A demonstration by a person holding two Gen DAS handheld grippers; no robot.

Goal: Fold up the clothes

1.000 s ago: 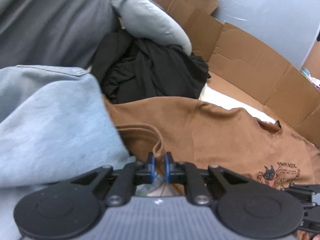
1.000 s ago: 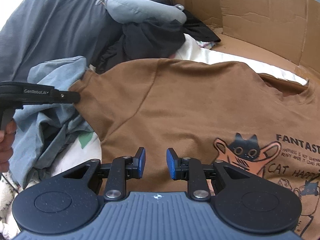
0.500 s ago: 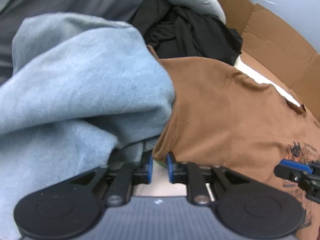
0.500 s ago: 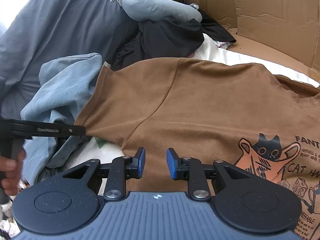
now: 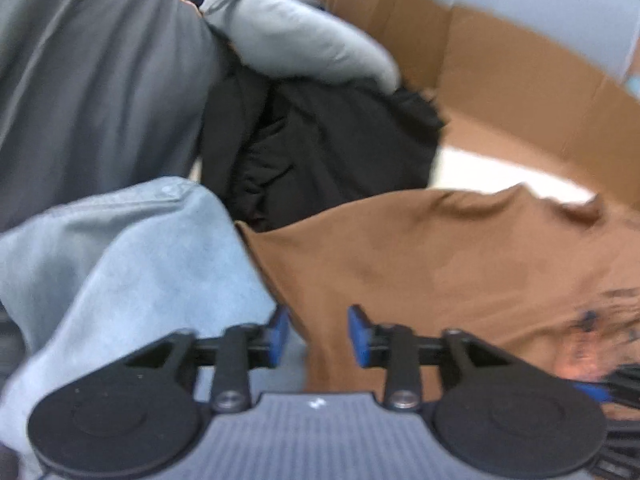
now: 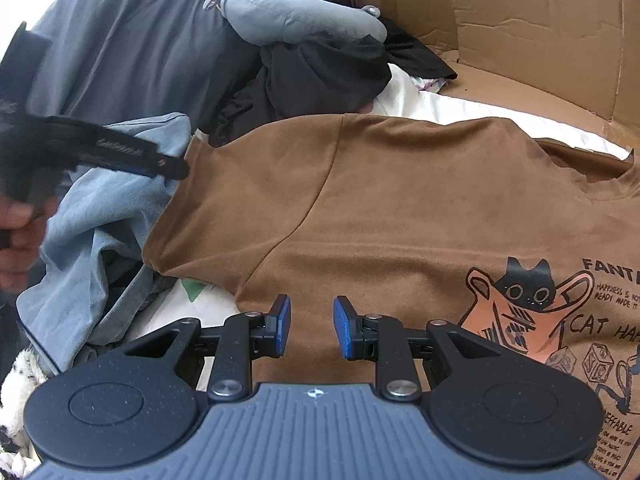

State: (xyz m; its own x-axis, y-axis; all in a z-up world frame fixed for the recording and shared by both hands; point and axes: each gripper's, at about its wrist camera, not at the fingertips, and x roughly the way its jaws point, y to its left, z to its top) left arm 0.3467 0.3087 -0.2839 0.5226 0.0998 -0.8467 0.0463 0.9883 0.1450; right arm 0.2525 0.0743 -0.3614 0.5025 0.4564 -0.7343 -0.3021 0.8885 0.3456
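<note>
The brown T-shirt point(image 6: 400, 208) lies spread flat on the bed. The left tool point(image 5: 318, 334) is opening over the shirt's sleeve edge, pads clear of it. The right tool point(image 6: 312, 326) hovers half-open and empty above the shirt's lower side.

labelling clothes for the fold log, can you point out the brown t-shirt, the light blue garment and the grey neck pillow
brown t-shirt point(image 6: 400, 200): right wrist view, on its plain upper chest.
light blue garment point(image 6: 116, 208): right wrist view, on its crumpled top fold.
grey neck pillow point(image 6: 296, 16): right wrist view, on its curved body.
</note>
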